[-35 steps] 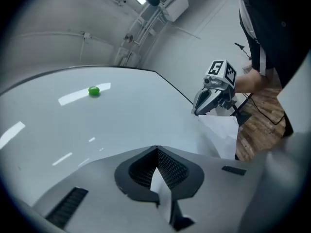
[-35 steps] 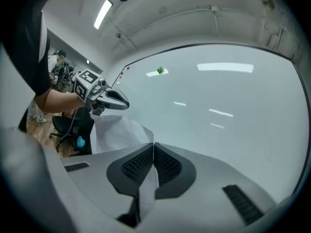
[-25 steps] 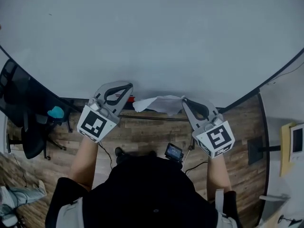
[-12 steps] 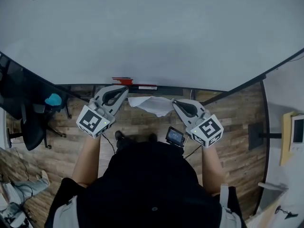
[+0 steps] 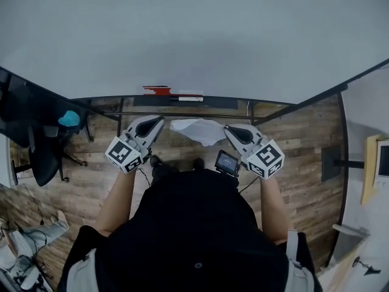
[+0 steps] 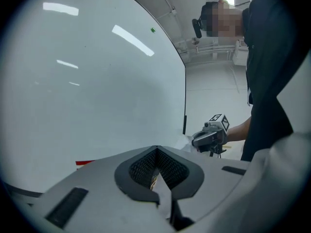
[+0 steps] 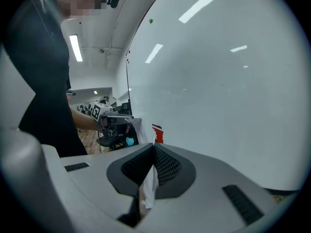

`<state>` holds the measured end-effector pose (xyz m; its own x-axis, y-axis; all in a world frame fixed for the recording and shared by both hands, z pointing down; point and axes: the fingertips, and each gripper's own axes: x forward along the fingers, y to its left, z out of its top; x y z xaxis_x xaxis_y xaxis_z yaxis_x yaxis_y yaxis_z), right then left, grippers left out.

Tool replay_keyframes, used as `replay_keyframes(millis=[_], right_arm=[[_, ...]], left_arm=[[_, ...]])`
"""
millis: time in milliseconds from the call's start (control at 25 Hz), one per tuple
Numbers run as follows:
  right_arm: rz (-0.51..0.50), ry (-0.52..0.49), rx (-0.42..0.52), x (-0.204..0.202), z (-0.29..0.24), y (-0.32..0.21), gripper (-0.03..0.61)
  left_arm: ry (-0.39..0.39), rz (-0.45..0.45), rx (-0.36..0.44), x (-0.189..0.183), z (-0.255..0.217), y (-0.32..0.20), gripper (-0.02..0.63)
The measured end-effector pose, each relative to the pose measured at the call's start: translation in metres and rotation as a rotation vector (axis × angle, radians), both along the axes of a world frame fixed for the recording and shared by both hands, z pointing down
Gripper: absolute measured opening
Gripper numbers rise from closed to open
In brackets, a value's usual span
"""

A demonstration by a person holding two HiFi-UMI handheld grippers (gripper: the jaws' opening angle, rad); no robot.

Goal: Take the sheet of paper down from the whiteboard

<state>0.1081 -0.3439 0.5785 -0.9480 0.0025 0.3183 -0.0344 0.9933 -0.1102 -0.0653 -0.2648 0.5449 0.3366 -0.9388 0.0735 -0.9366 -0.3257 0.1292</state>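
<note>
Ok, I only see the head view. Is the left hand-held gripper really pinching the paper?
Observer: Yes, the left gripper view shows the left hand-held gripper shut on an edge of the sheet of paper.
Operator: And the right one?
Observer: The right gripper view shows the right hand-held gripper shut on it too, with a crumpled bit between its jaws.
Operator: What else can't I see?
Observer: A tiny green dot high on the whiteboard.
</note>
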Motion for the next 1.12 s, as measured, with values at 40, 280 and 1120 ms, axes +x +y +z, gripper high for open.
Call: replay_keyframes(millis=[40,280,1120], right_arm=[[-0.003,0.013,-0.006,-0.001,0.006,0.001,0.018],[-0.016,0.045,-0.03,-0.004,0.025,0.004,0.018],[-0.08,0.018,-0.004,-0.009,0.017,0.019,0.018]], left_arm=[[0.005,-0.01,0.001,-0.001,0.004,0.001,0.012],[0.023,-0.036,-0.012,-0.006,0.012,0.006,0.011],[0.039,-0.022,-0.03,-0.007,0.015,0.014,0.012]])
